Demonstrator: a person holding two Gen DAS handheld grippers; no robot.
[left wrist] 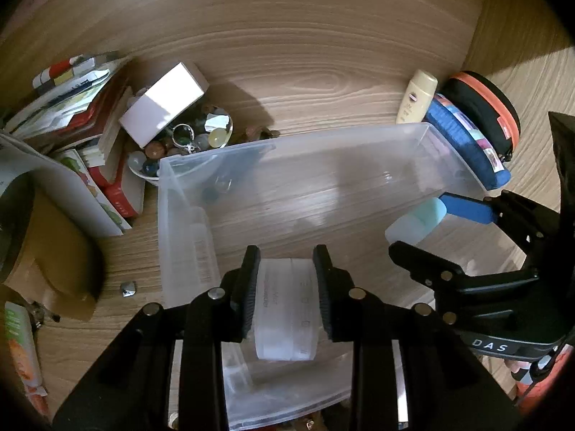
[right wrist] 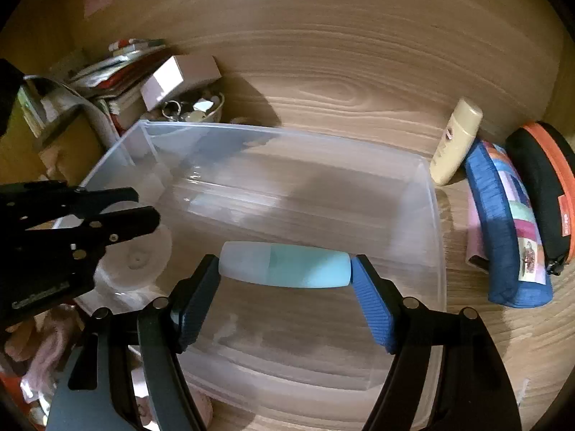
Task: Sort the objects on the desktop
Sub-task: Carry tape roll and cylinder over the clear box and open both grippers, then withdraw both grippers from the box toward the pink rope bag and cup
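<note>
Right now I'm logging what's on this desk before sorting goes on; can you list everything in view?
bin: one, clear plastic, centre of desk
teal bottle: one, teal and frosted, held end to end over the bin
white jar: one, white, held over the bin's near edge
cream tube: one, cream, right of bin
blue pouch: one, blue patchwork, right of tube
black case: one, black with orange zip, far right
bowl of beads: one, mixed colours, left of bin
white box: one, resting on bowl
books: a stack, far left
left gripper: black fingers
right gripper: blue pads
</note>
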